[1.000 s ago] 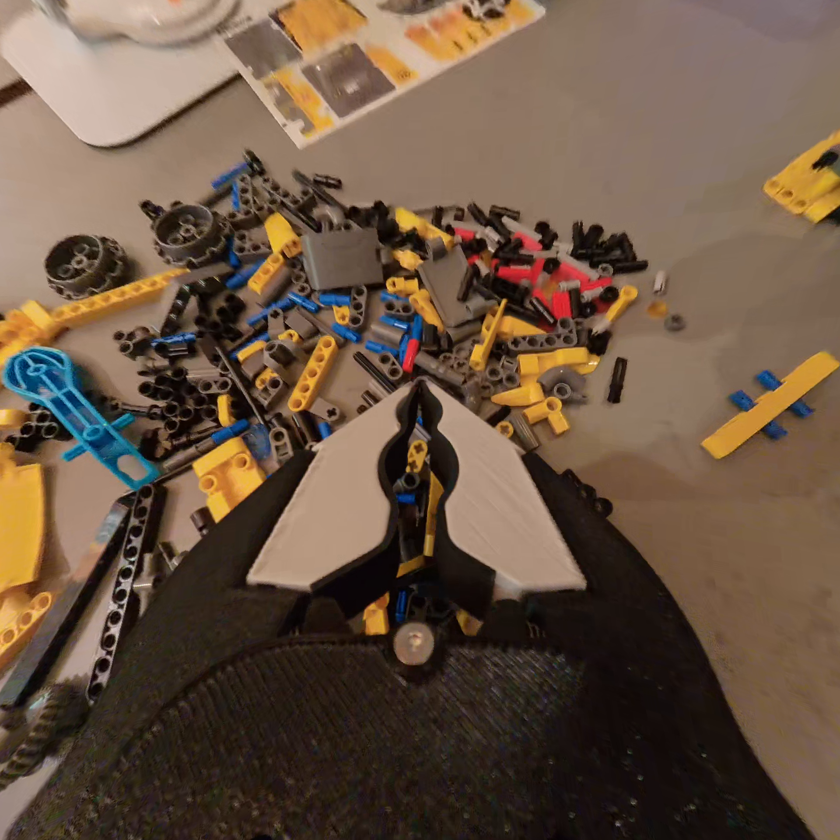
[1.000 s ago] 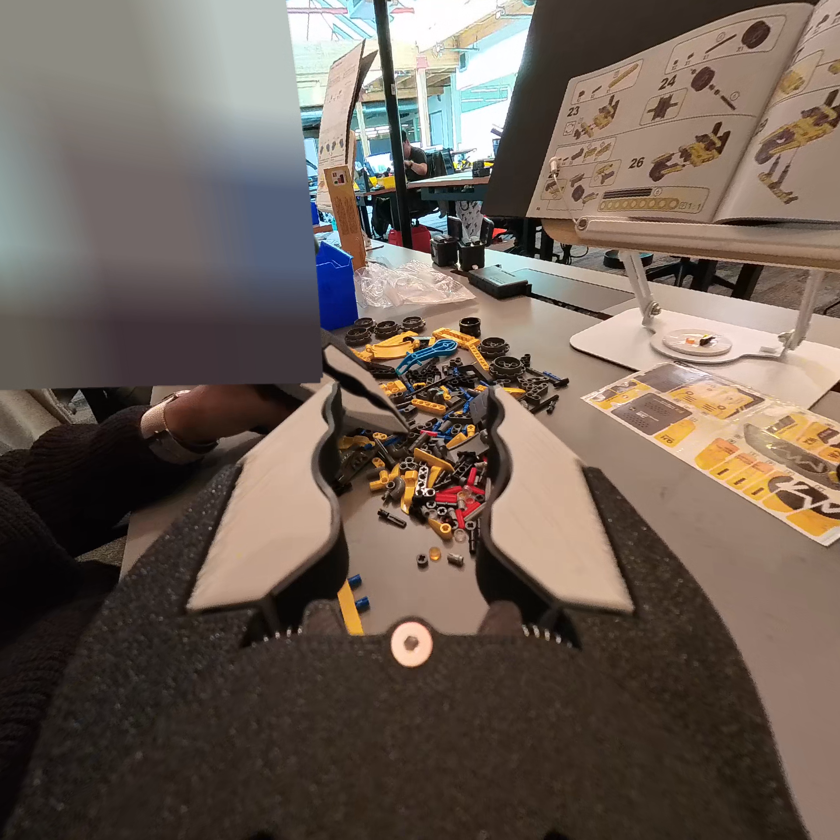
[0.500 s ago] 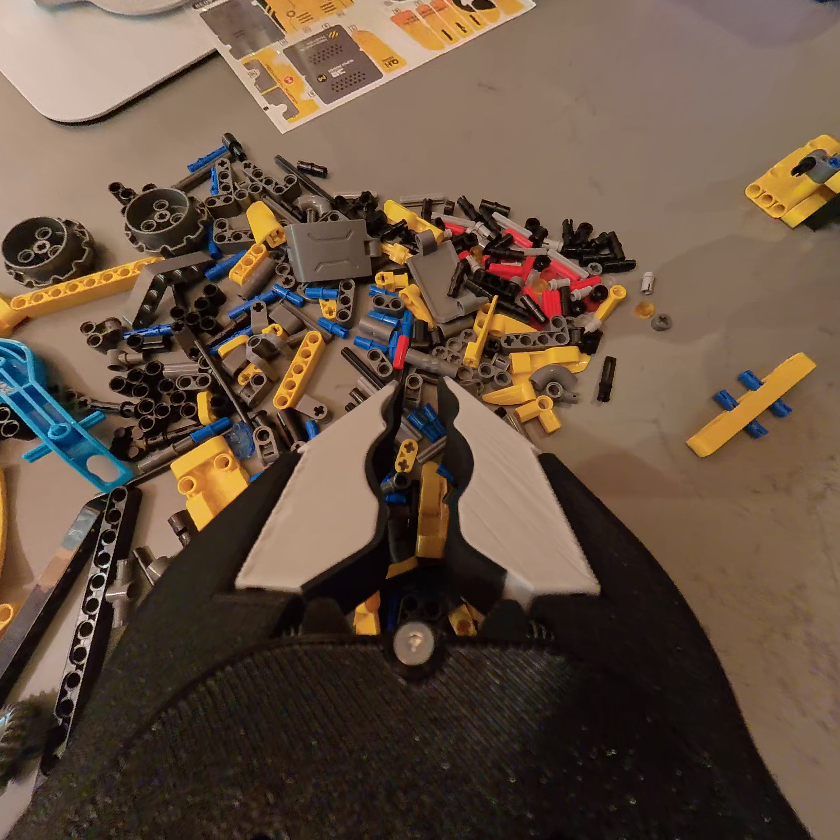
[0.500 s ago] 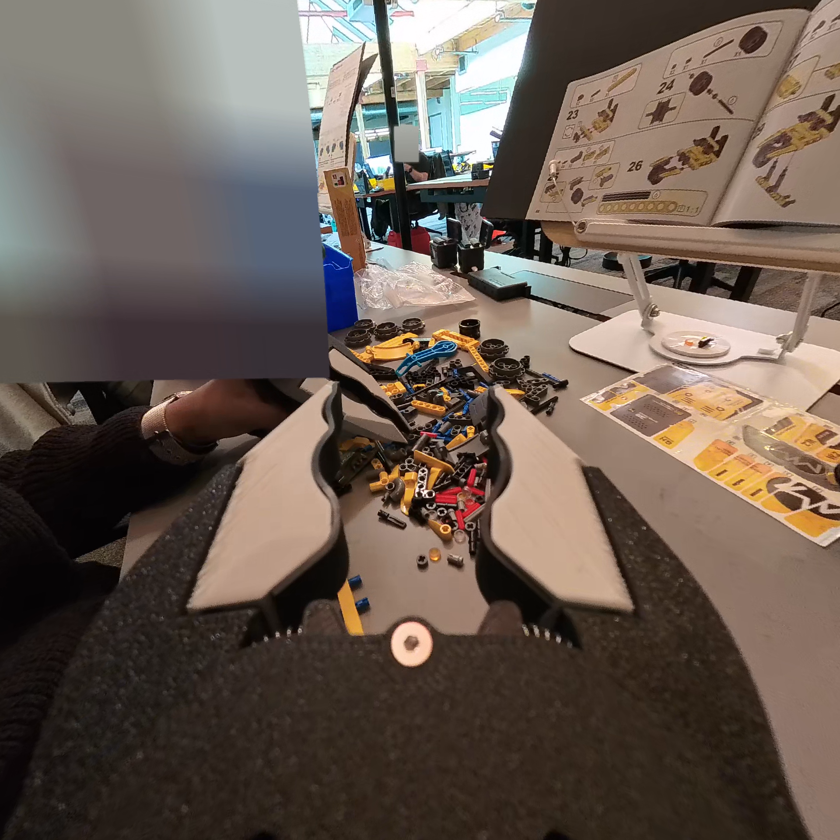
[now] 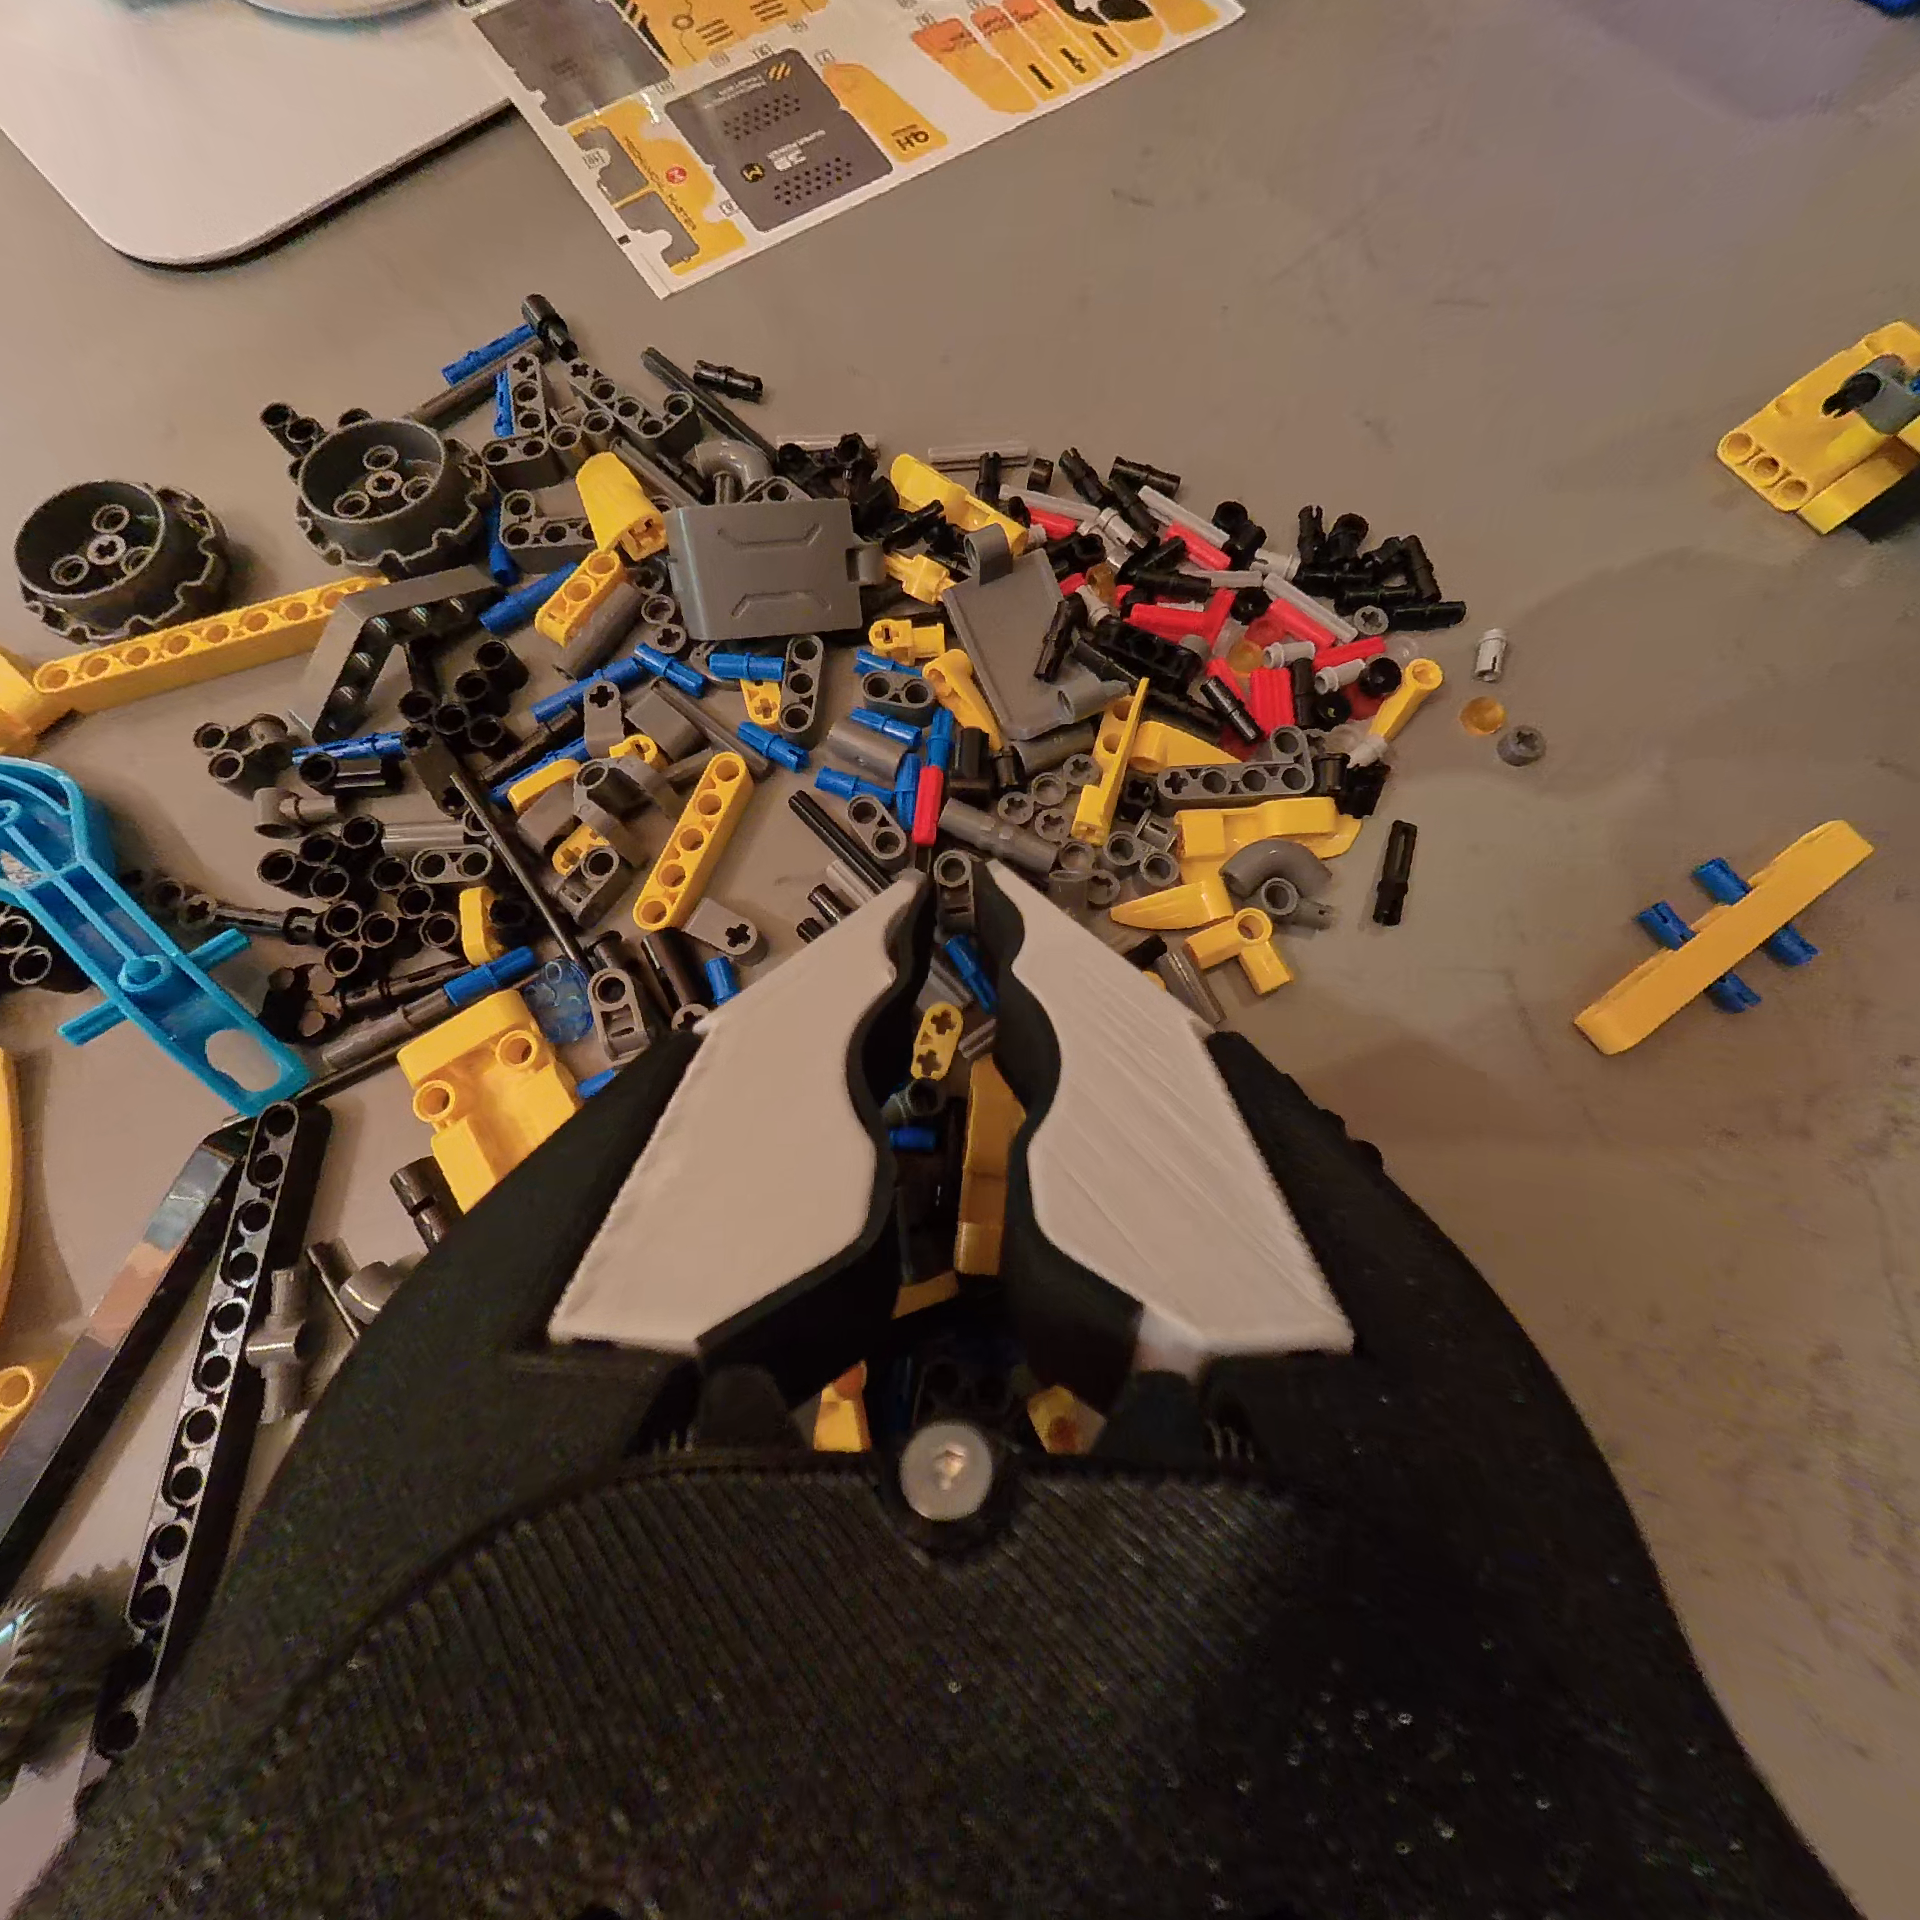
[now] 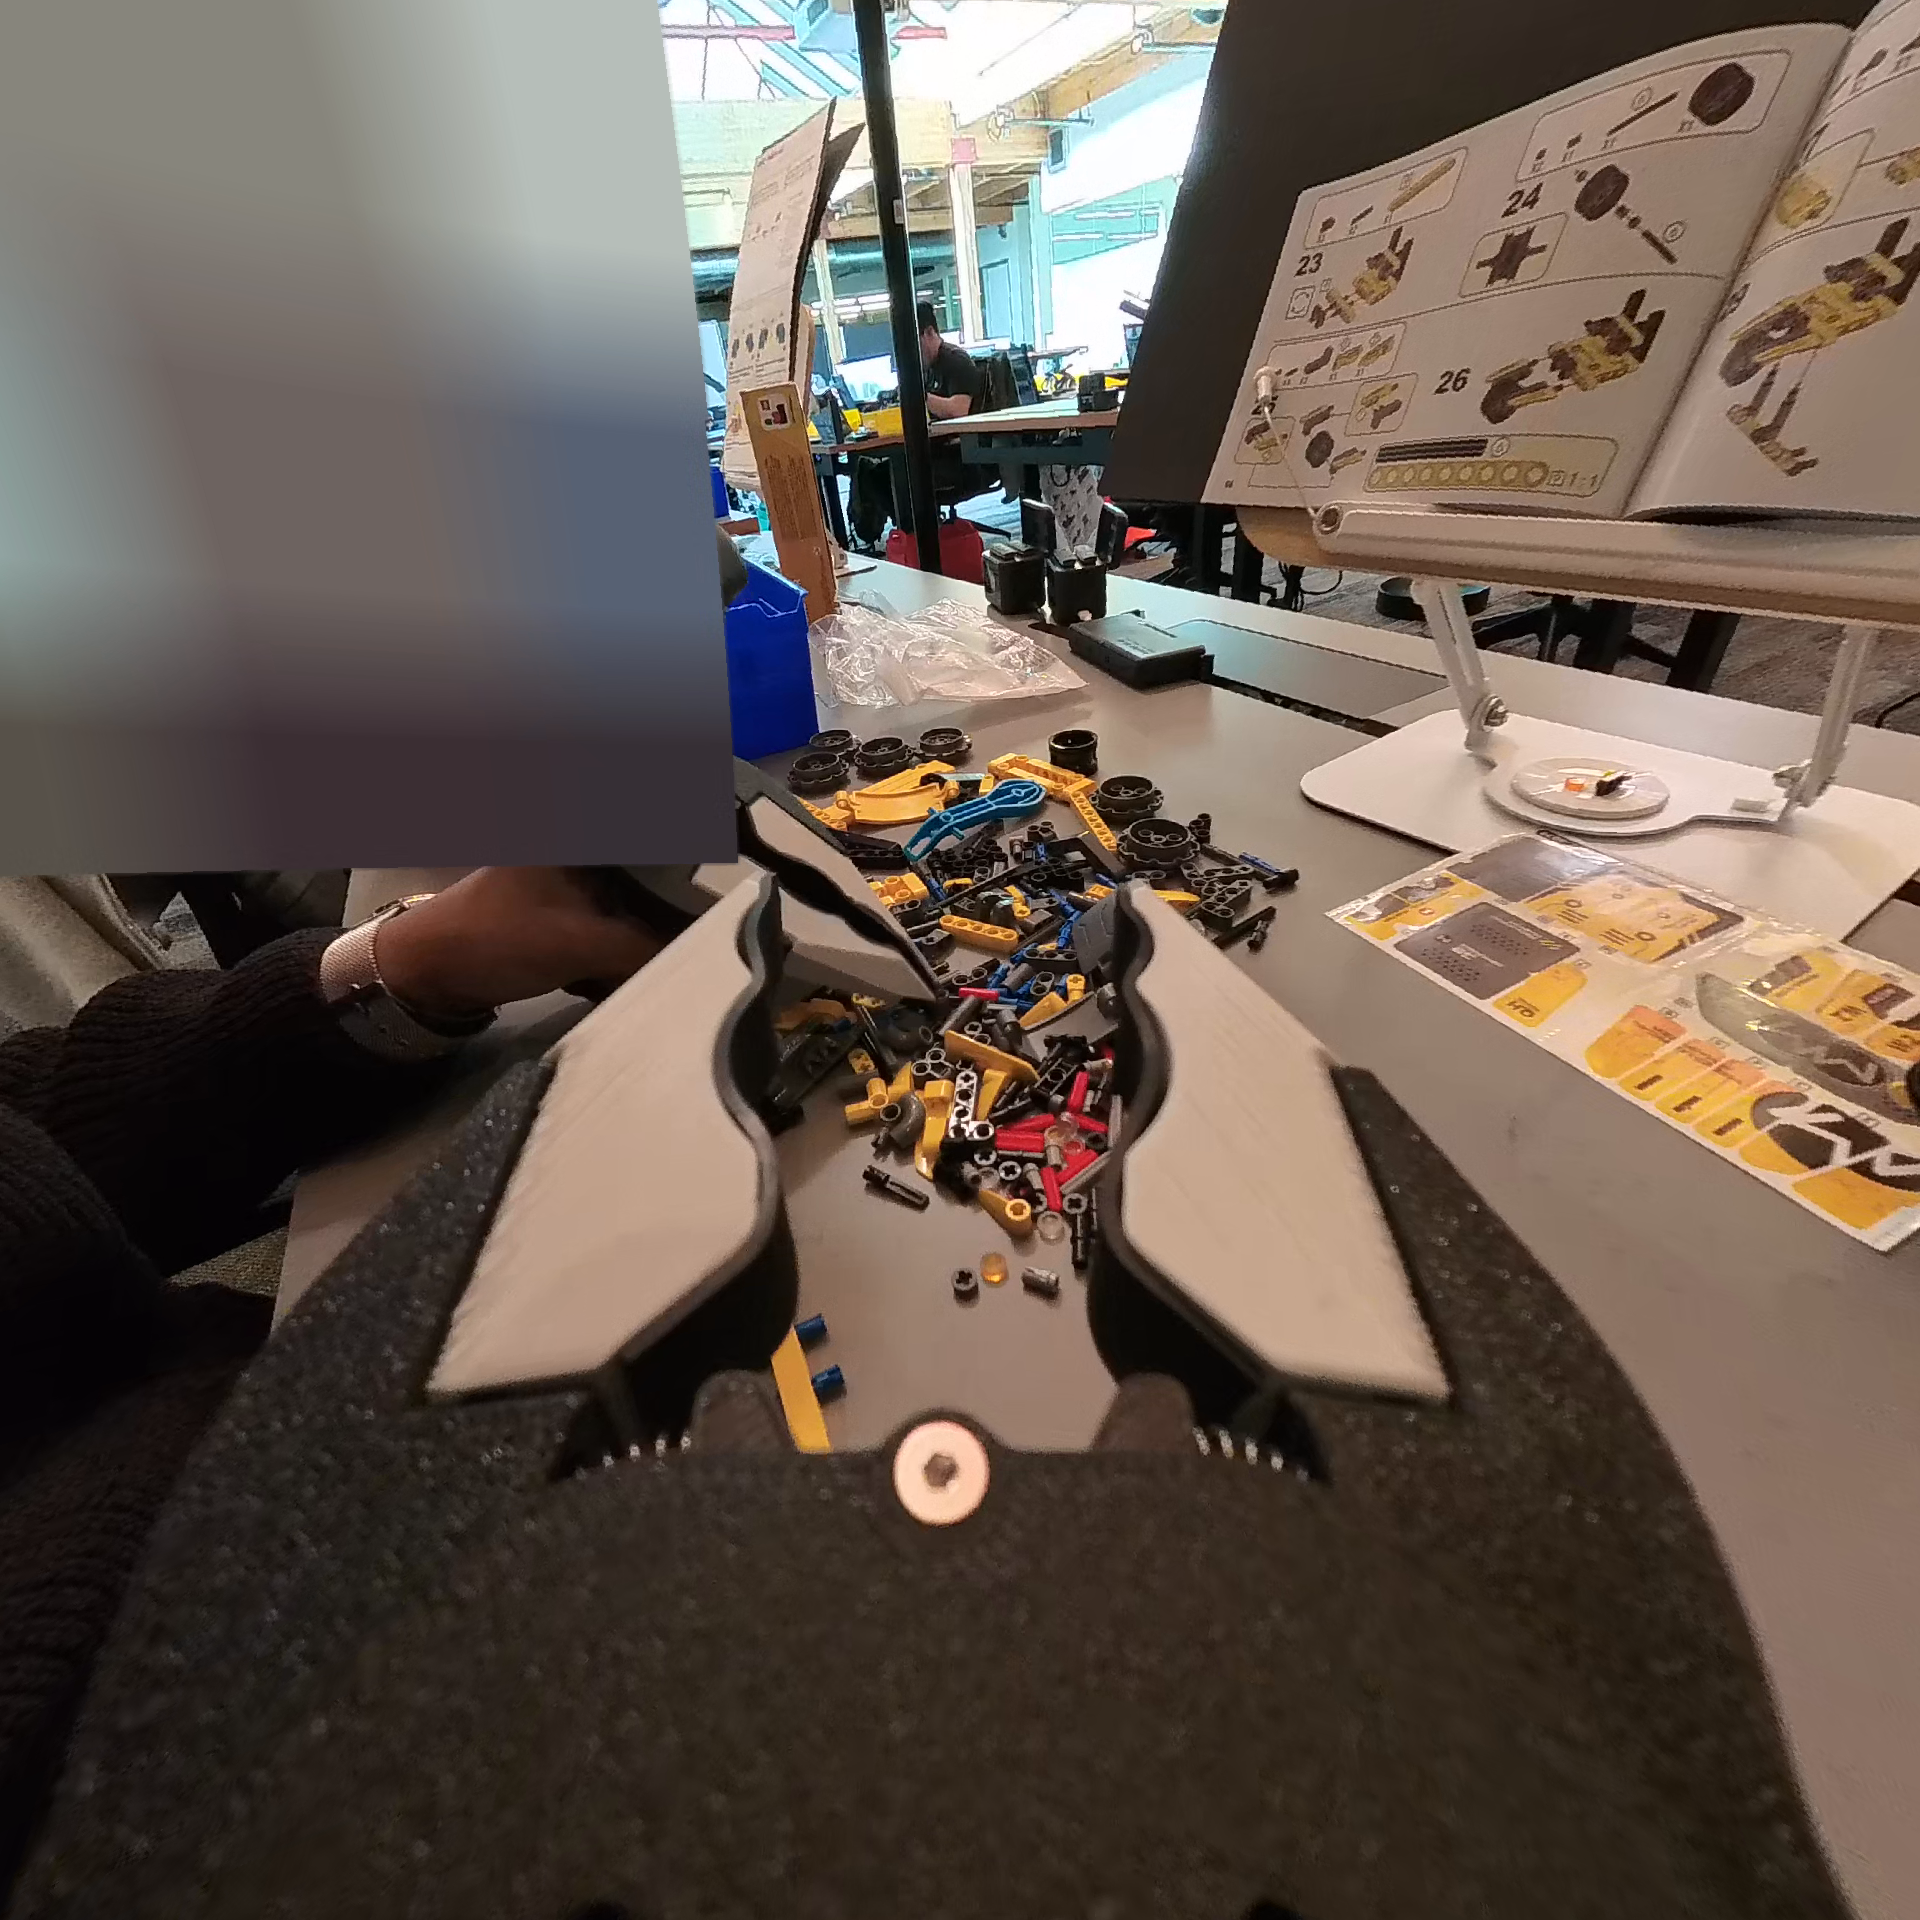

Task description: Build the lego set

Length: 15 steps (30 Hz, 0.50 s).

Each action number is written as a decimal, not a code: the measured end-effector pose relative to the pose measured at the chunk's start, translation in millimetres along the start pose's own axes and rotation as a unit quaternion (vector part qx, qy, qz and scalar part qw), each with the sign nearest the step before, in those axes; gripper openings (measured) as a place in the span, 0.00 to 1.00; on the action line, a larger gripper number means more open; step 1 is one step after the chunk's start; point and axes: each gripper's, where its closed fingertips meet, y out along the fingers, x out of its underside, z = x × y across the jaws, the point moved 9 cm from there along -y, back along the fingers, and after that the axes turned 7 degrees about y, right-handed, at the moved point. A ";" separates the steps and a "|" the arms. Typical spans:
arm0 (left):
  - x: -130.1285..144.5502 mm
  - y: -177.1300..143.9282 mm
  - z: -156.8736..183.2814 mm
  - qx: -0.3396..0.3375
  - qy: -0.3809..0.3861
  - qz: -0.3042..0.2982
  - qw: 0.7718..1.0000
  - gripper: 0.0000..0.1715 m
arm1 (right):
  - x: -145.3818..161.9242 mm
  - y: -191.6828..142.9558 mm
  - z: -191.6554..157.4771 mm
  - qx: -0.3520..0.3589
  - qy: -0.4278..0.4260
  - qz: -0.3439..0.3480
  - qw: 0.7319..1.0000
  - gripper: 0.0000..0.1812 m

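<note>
Pressed low into the near edge of the pile, the left gripper is seen with its tips drawn almost together. A small dark piece sits in the slit, but whether it is pinched cannot be told. The right gripper is held wide apart and empty above the table, aimed at the same pile.

Loose pieces could be scattered by the tips, since pins and bushes lie touching them on both sides. A round pin could also slip from the smooth, hard finger faces.

The pile is made of hard, glossy plastic: holed yellow beams, black and blue pins, red axles. From the left gripper, a flat grey panel lies at 11 o'clock and toothed dark hubs at 10 o'clock. A yellow beam crossed by blue pins lies apart at 3 o'clock, and a bright blue lever at 9 o'clock. A glossy sticker sheet lies flat at 12 o'clock.
</note>
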 end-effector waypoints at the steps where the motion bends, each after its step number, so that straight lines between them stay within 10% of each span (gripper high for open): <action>1: -0.8 -0.9 -0.2 -0.002 0.000 0.004 1.000 0.02 | 0.0 -0.1 0.0 0.000 0.000 0.000 1.000 0.35; 15: -16.3 -24.3 0.4 0.011 -0.005 0.122 0.992 0.02 | -0.6 -0.6 0.8 0.004 -0.002 0.004 1.000 0.34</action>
